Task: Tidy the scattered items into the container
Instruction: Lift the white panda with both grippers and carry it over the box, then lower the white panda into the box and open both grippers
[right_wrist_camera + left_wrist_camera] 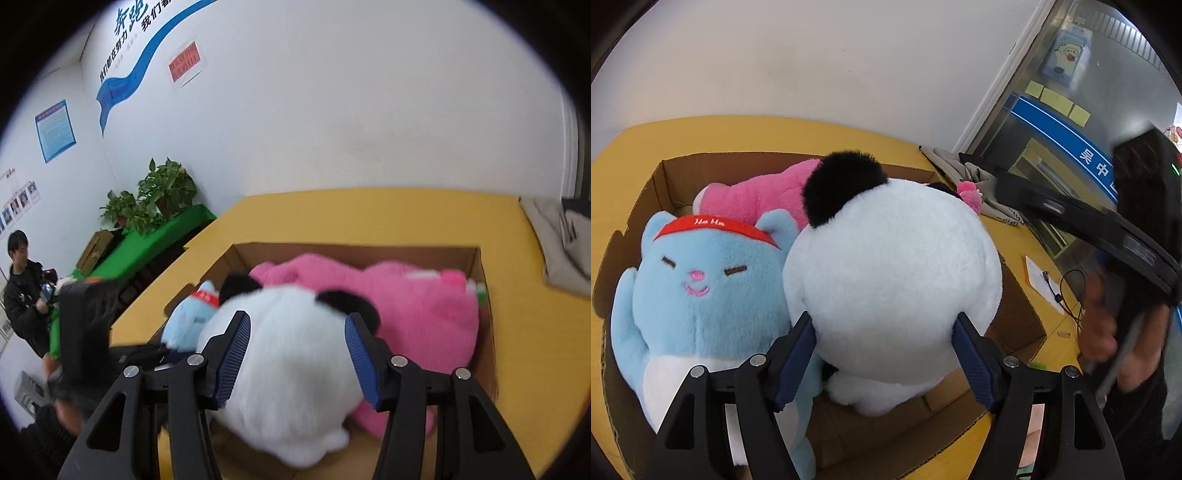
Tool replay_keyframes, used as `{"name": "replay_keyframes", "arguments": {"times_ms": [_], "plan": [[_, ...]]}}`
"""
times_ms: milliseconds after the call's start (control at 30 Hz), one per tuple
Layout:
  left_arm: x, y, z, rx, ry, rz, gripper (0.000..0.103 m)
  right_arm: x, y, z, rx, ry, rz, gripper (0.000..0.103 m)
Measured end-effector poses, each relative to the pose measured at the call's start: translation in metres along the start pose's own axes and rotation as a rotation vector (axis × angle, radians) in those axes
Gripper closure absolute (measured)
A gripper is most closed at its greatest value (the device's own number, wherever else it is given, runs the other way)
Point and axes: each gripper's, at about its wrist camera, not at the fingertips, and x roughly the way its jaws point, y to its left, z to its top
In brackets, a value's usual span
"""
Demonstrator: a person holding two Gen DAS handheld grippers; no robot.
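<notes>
the panda plush (892,266) sat in the cardboard box (646,192), left gripper (884,332) loosened and apart, right gripper (295,350) clamping it; withdrawing could've dragged it out.

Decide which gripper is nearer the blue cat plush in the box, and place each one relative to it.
Left. The left gripper sits directly beside the blue cat plush. The right gripper is farther off, on the far side of the panda plush from it.

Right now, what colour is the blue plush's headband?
Red, with small white lettering, on the blue plush; headband shows best in the left wrist view.
</notes>
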Motion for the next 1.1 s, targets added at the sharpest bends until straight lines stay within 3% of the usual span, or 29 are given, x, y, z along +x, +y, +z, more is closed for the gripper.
{"name": "replay_keyframes", "arguments": {"times_ms": [100, 233, 300, 333, 467, 500, 567, 633, 733, 900, 1100], "plan": [[-0.006, -0.002, -0.011, 0.015, 0.002, 0.029, 0.026, 0.053, 0.006, 0.001, -0.073, 0.124, -0.125, 0.067], [-0.012, -0.009, -0.028, 0.074, 0.004, 0.067, 0.026, 0.093, 0.002, -0.011, -0.011, 0.247, -0.112, 0.068], [-0.017, -0.011, -0.036, 0.097, -0.014, 0.085, 0.026, 0.108, 0.017, -0.032, -0.067, 0.361, -0.122, 0.07], [-0.019, -0.011, -0.04, 0.099, -0.023, 0.088, 0.026, 0.11, 0.02, -0.04, -0.081, 0.361, -0.14, 0.07], [-0.024, -0.01, -0.048, 0.078, -0.023, 0.109, 0.026, 0.084, 0.017, -0.04, -0.002, 0.257, -0.145, 0.068], [-0.026, -0.011, -0.049, 0.081, -0.029, 0.125, 0.026, 0.073, 0.016, -0.036, 0.016, 0.217, -0.162, 0.063], [-0.033, -0.012, -0.05, 0.082, -0.054, 0.145, 0.023, 0.049, 0.017, -0.032, 0.044, 0.138, -0.187, 0.047], [-0.046, -0.016, -0.051, 0.076, -0.096, 0.176, 0.017, 0.019, 0.019, -0.03, 0.048, 0.064, -0.21, 0.019], [-0.068, -0.027, -0.053, 0.06, -0.186, 0.224, 0.0, -0.029, 0.036, -0.044, 0.033, -0.028, -0.234, 0.019], [-0.091, -0.049, -0.064, 0.043, -0.262, 0.262, 0.0, -0.066, 0.06, -0.069, -0.018, -0.043, -0.343, 0.018], [-0.102, -0.071, -0.082, 0.064, -0.25, 0.269, 0.0, -0.092, 0.056, -0.1, 0.008, -0.022, -0.4, 0.018]]}}
